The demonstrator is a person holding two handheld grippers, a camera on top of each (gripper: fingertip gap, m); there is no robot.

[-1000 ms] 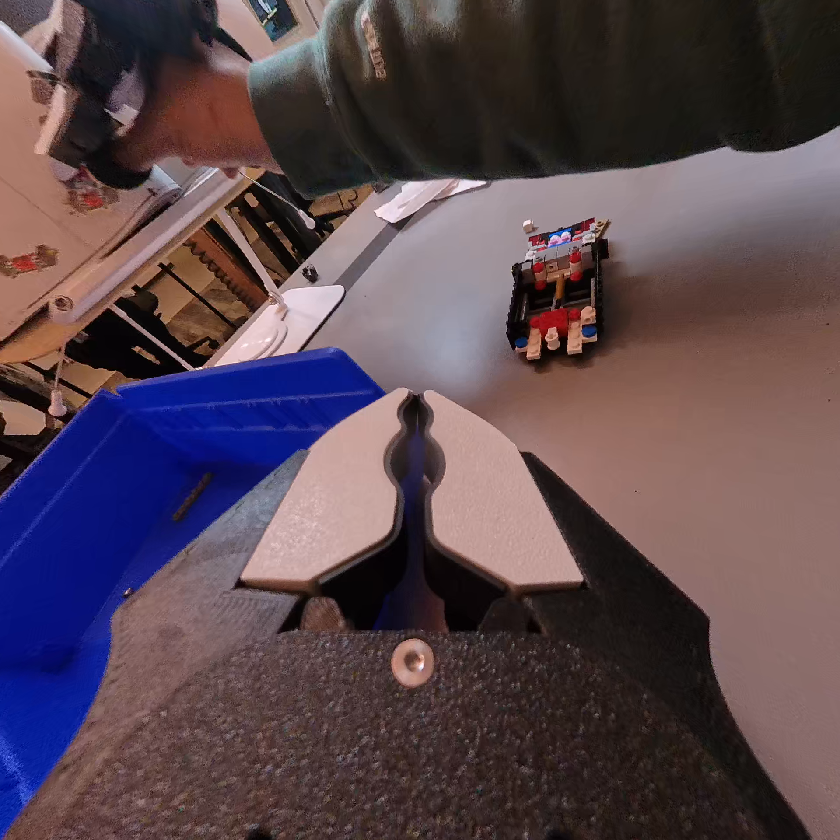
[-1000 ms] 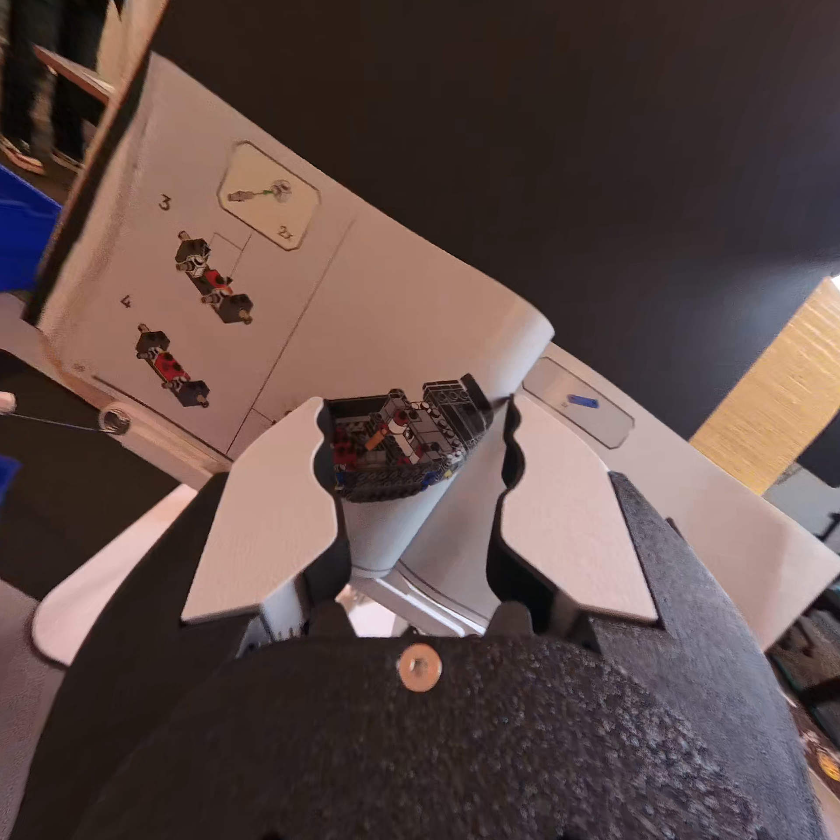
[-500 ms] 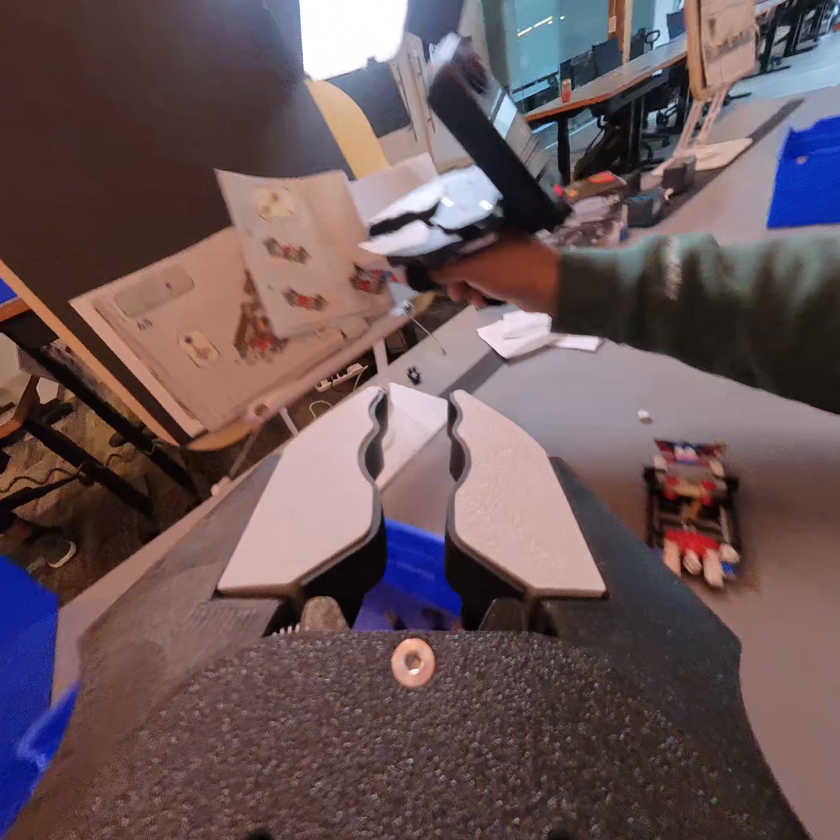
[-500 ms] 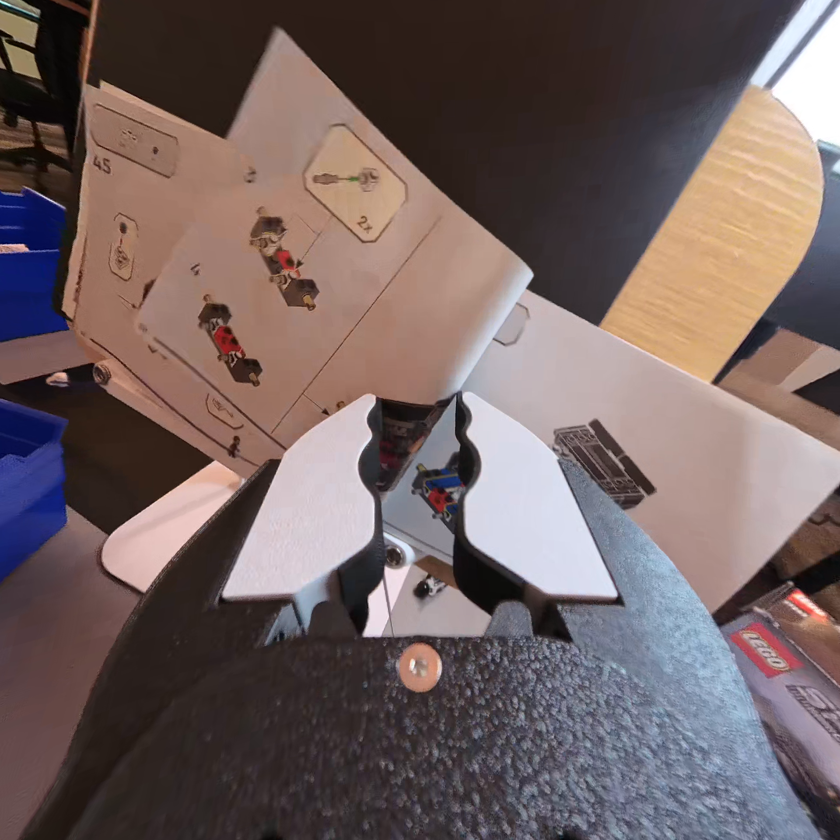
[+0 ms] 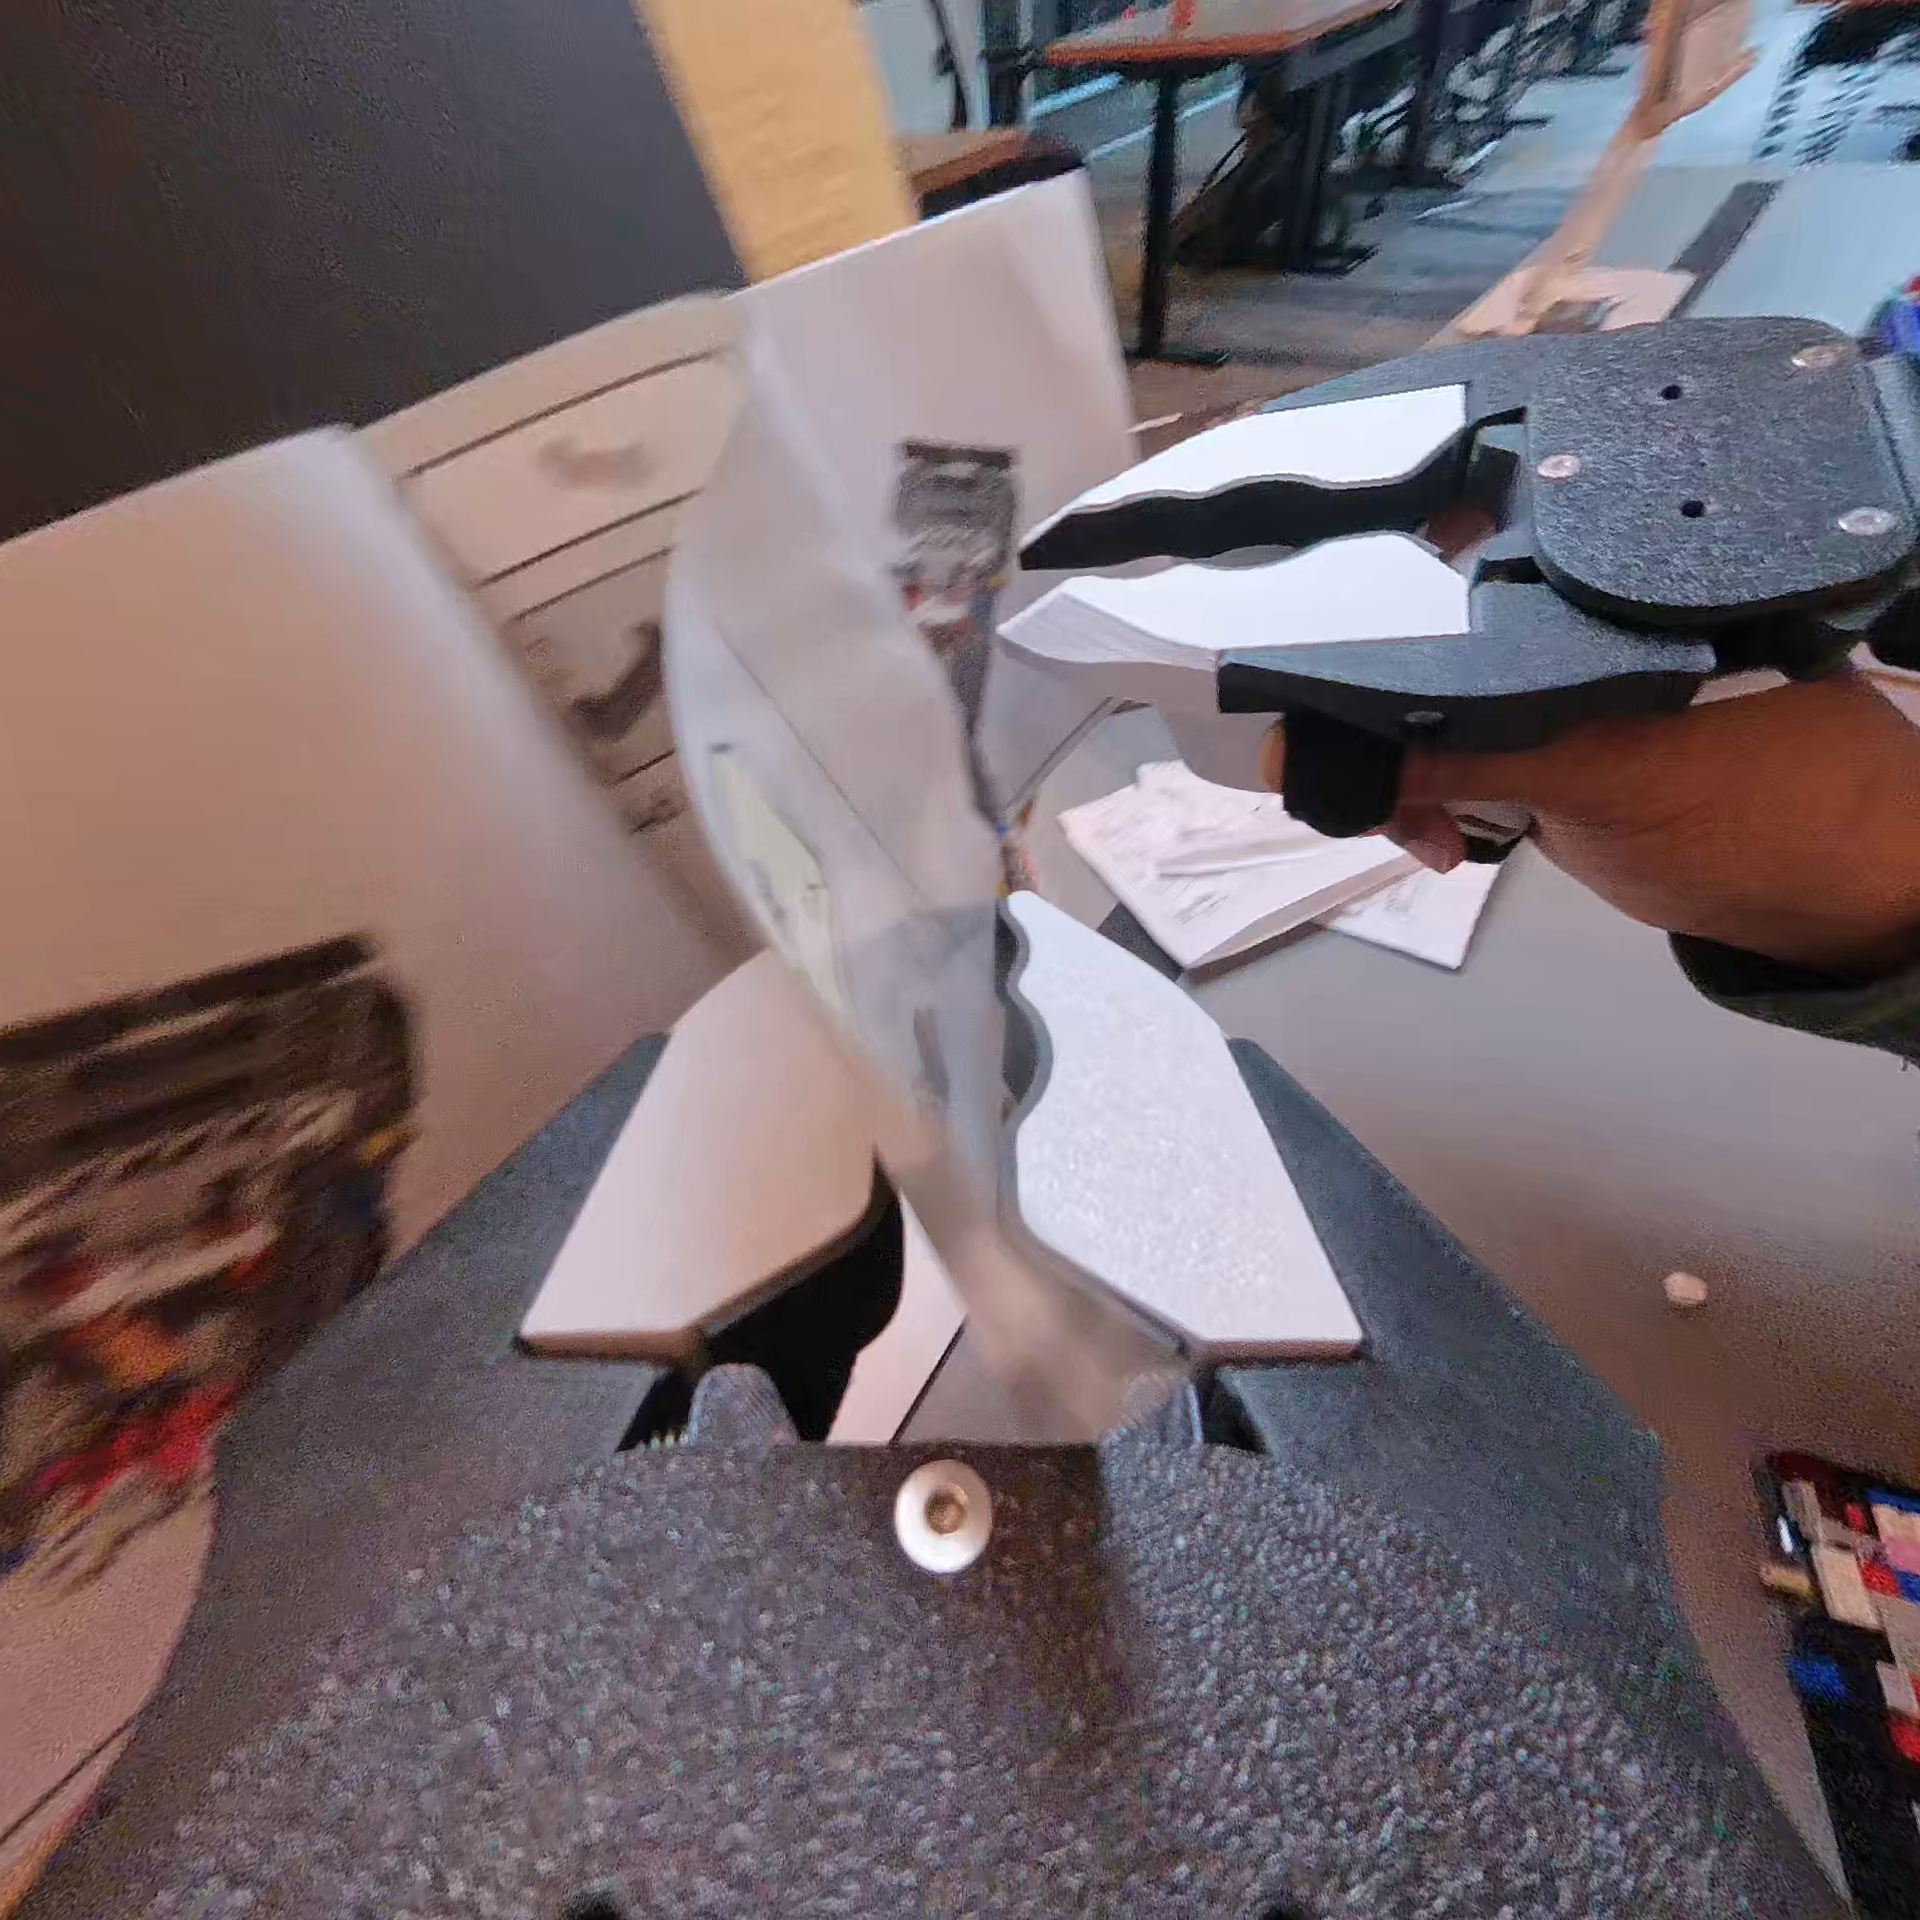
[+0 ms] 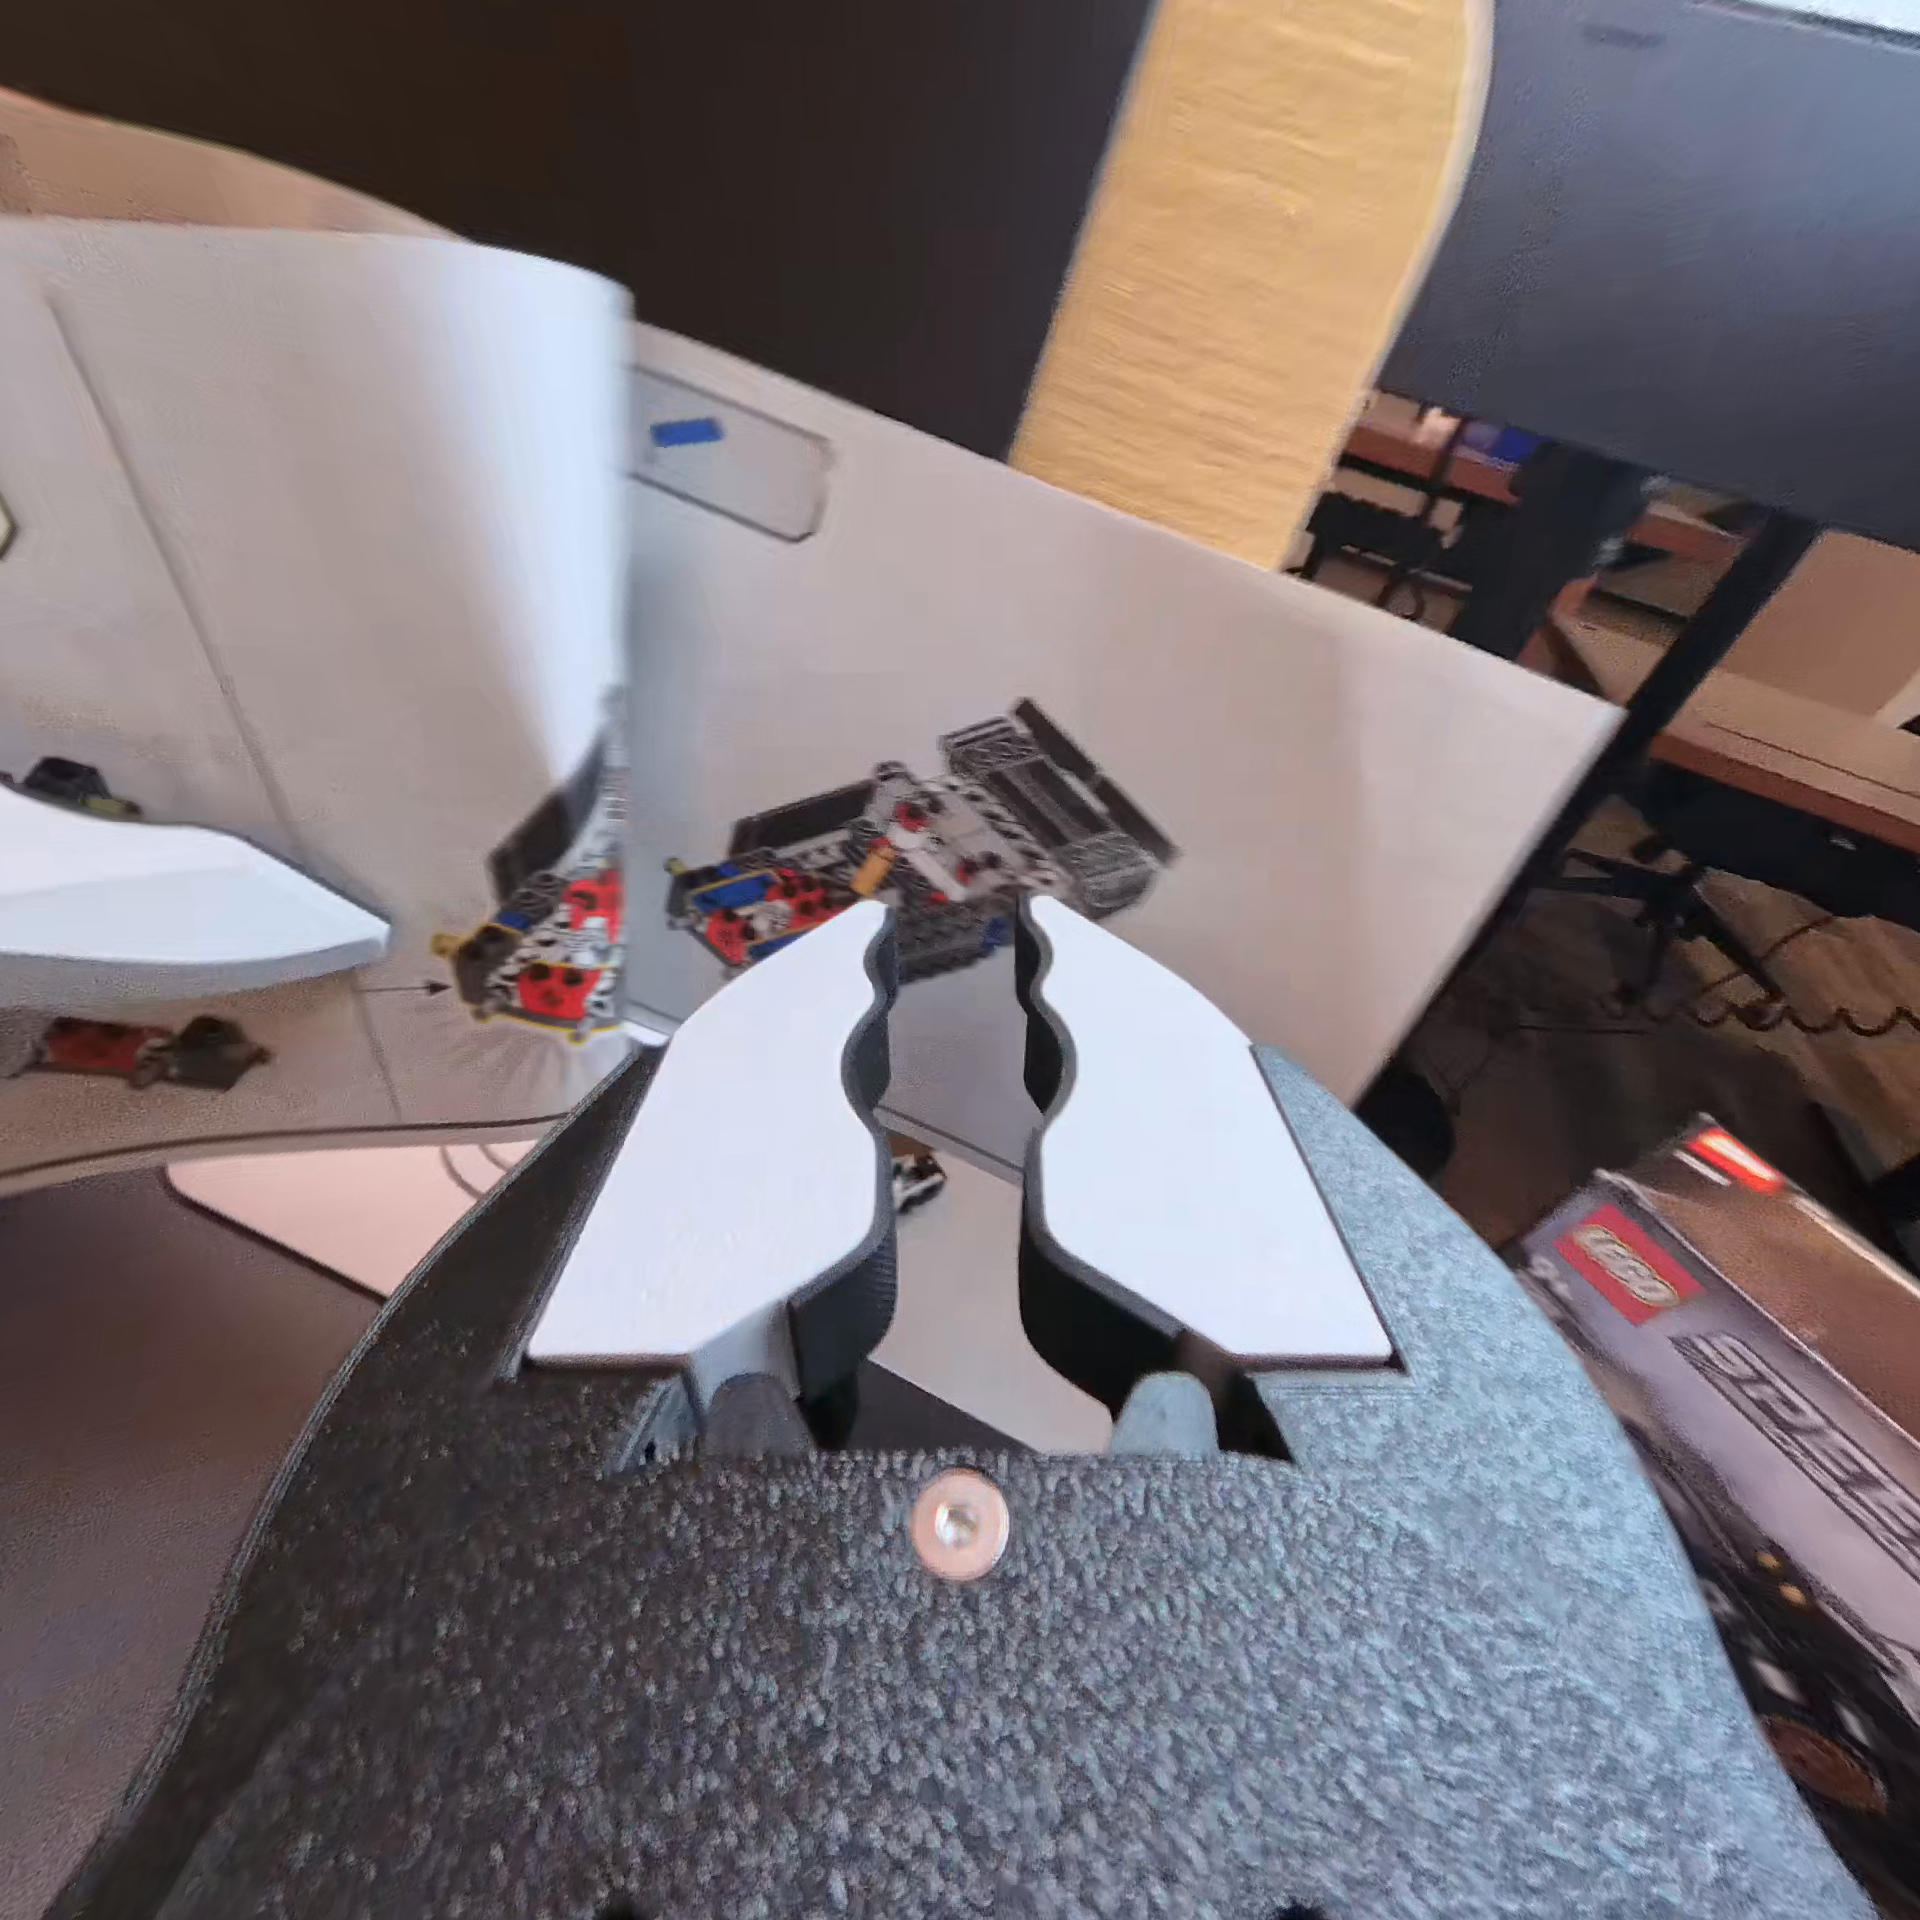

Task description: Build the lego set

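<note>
page (image 5: 831,748) released, left hand-held gripper (image 5: 935,1039) now underneath

An open office or lab: rows of desks (image 5: 1195,62) behind a grey worktable (image 5: 1558,1091).

Both wrist cameras look forward along their own fingers at the propped-up instruction booklet (image 5: 260,748) — close enough that its pages blur. The left view faces it from low over the grey table (image 5: 1558,1091), the right gripper (image 5: 1013,592) entering from the right; the right view faces the booklet's right-hand page (image 6: 1143,675) — their shared ground.
</note>
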